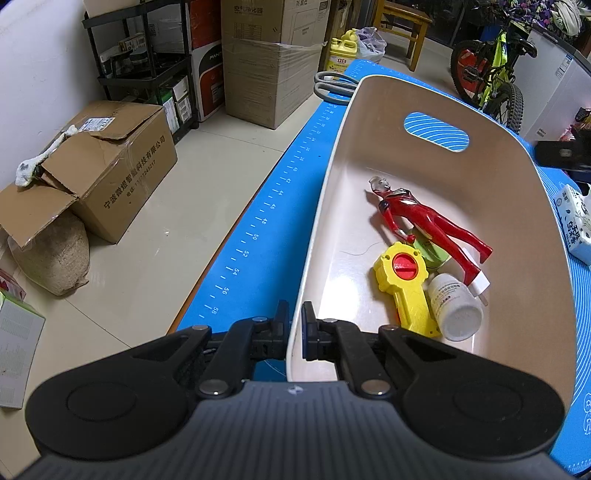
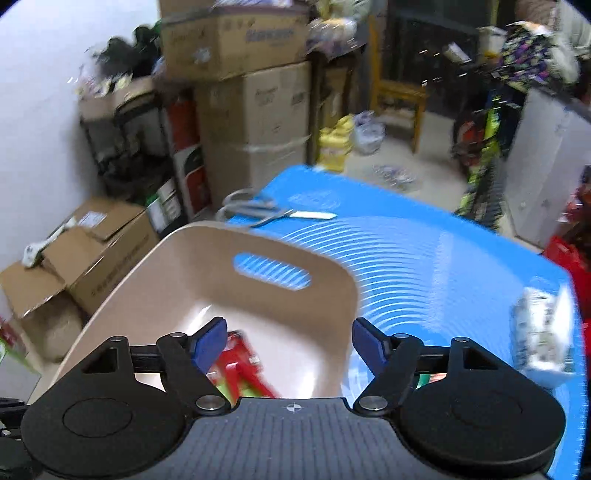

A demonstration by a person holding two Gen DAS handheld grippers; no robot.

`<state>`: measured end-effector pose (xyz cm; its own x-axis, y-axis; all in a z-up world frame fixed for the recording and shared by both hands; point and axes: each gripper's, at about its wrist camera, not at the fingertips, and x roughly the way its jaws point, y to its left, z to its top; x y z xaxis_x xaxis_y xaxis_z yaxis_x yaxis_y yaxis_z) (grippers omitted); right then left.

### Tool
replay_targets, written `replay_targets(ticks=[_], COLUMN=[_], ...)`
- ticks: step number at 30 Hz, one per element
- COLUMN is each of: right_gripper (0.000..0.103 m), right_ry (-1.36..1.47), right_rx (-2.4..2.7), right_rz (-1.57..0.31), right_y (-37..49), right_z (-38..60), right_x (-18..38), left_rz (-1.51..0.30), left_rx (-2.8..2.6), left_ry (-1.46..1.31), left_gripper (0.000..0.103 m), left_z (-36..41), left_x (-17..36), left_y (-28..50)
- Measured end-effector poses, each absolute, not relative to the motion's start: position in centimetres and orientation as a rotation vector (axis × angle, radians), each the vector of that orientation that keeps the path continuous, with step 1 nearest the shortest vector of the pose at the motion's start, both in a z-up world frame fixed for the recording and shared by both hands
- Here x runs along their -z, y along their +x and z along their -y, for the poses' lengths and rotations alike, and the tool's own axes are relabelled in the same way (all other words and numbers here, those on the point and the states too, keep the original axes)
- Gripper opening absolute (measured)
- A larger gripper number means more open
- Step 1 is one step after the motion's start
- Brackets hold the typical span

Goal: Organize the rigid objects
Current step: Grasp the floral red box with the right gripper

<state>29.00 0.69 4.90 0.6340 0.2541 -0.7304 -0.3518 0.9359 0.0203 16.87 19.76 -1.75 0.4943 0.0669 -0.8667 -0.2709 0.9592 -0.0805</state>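
The left gripper (image 1: 294,330) has its jaws clenched on the near rim of the beige bin (image 1: 334,177), 1 jaw outside the wall and 1 inside, which pins the bin on the table. The right gripper (image 2: 289,341) hangs above the bin's right edge with its jaws released and nothing between them.

Inside the bin, near to far, lie a white pill bottle (image 1: 457,308) on its side, a yellow toy (image 1: 404,284) with a red dial, a green item mostly hidden under them, and a red figure (image 1: 424,221) lying diagonally.

The step in hand seems to be fetching the next loose object. Keeping the left grip steady should stop the bin sliding, while the right hand approaches its target with jaws wide and closes squarely across a firm part. The tissue pack (image 2: 541,338) sits just right of the bin; the scissors (image 2: 255,210) lie beyond its far wall, flat and thin, so they would be harder to pinch.

A blue mat (image 2: 443,258) with printed rulers and arcs covers the table. Beyond it is a cluttered storeroom: stacked cardboard boxes (image 1: 269,62), a black shelf (image 1: 147,70), a wooden chair (image 1: 402,26), a bicycle (image 1: 491,77), a yellow jug (image 1: 343,55), and pale tiled floor (image 1: 177,229).
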Motion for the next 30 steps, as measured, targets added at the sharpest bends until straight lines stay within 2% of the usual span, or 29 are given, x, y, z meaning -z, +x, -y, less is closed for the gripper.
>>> replay_targets(ticks=[8, 18, 25, 29, 30], right_gripper=[0.083, 0.085, 0.086, 0.085, 0.08], right_ry=[-0.057, -0.137, -0.13, -0.102, -0.089], right_rx=[-0.17, -0.023, 0.019, 0.01, 0.0], right_rz=[-0.835, -0.98, -0.999, -0.986, -0.984], right_y=[31.4, 35.1, 36.2, 36.3, 36.3], right_z=[6.5, 9.8, 11.0, 11.4, 11.6], right_x=[-4.2, 3.5, 6.7, 6.9, 6.9], left_rz=[-1.036, -1.036, -1.036, -1.036, -1.036], left_rx=[-0.21, -0.212, -0.213, -0.216, -0.217], left_ry=[-0.215, -0.207, -0.205, -0.203, -0.203], left_gripper=[0.009, 0.009, 0.009, 0.009, 0.009], left_z=[-20.0, -19.9, -20.0, -19.6, -19.7], left_x=[1.7, 1.8, 1.8, 1.8, 1.8], left_y=[16.9, 16.7, 16.7, 16.6, 16.6])
